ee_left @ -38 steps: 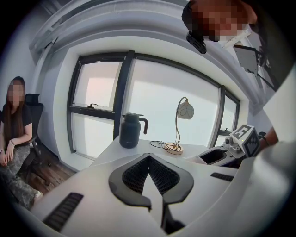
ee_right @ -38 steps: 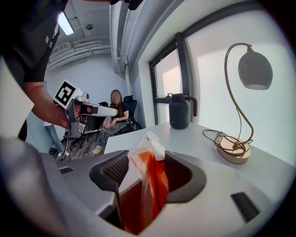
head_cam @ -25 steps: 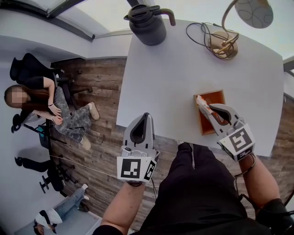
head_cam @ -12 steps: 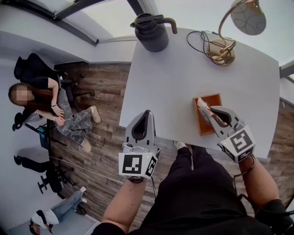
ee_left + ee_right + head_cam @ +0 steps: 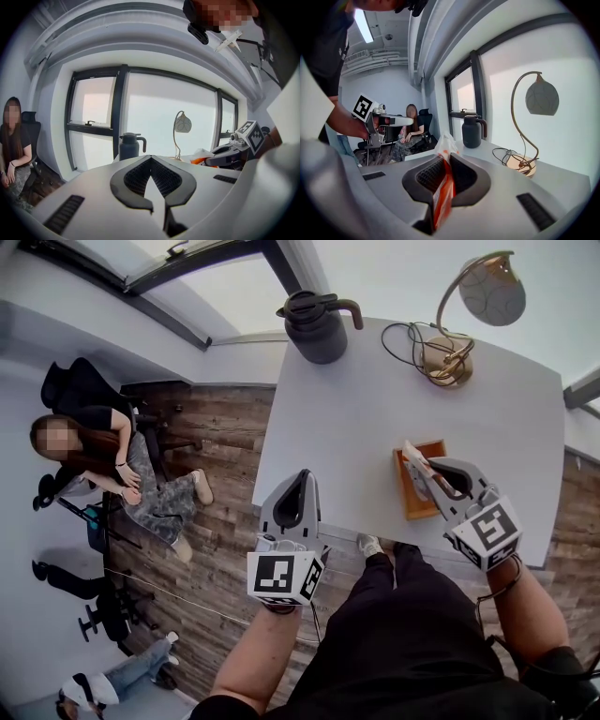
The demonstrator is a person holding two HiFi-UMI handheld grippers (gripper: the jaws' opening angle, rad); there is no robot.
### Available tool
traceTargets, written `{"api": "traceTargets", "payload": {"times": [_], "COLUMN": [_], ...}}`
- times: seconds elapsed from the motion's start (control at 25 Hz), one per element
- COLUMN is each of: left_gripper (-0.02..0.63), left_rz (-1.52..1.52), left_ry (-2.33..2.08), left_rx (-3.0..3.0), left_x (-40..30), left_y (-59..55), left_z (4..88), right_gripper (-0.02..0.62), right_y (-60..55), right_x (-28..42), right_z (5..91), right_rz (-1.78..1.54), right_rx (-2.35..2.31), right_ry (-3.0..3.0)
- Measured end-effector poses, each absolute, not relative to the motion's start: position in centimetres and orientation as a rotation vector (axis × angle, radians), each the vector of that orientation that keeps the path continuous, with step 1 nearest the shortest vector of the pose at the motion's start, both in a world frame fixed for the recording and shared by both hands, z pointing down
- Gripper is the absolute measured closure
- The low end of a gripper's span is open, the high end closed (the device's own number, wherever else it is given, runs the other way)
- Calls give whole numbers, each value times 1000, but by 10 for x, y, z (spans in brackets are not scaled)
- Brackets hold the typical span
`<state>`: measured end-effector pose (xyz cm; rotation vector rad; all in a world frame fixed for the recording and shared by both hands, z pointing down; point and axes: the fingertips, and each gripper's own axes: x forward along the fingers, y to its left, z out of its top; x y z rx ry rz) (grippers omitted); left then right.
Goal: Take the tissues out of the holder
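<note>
An orange wooden holder [image 5: 409,498] sits on the white table [image 5: 347,418] near its front edge. My right gripper [image 5: 419,463] hangs over the holder, shut on an orange-and-white tissue pack [image 5: 412,452]. In the right gripper view, the pack [image 5: 443,190] is pinched between the pads, its white plastic end [image 5: 446,141] sticking out past the right gripper [image 5: 446,160]. My left gripper [image 5: 299,478] is shut and empty, held at the table's front-left edge. In its own view, the left gripper [image 5: 151,160] points level across the table.
A dark thermos jug [image 5: 317,329] stands at the table's far left corner. A brass lamp [image 5: 450,354] with a coiled cable stands at the far side. A person sits on a chair [image 5: 112,465] on the wooden floor to the left.
The head view has drifted, so the table sits a little further up and right in the picture. Both grippers stay about where they were, the right one still shut on the pack.
</note>
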<state>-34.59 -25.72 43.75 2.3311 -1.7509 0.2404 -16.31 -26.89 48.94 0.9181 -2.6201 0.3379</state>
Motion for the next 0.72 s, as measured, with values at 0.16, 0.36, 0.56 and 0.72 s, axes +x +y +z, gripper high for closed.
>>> {"api": "traceTargets", "payload": {"times": [0.16, 0.36, 0.56, 0.72], "left_gripper": [601, 601, 601, 601], "left_rz": [223, 200, 189, 182], "left_ry": [-1764, -1783, -1792, -1808], "left_rx": [2351, 2378, 2403, 2419], "left_x": [-347, -348, -349, -352], "left_y": [-258, -260, -258, -258], "left_z": [423, 402, 383, 374], "right_gripper": [568, 568, 568, 568], "right_y": [-271, -276, -277, -280], "right_x": [-158, -155, -153, -151], "right_z": [477, 458, 440, 426], "right_rz": [308, 260, 222, 196], "right_rx": [945, 973, 998, 1020], "right_ry": [-2626, -2645, -2662, -2675]}}
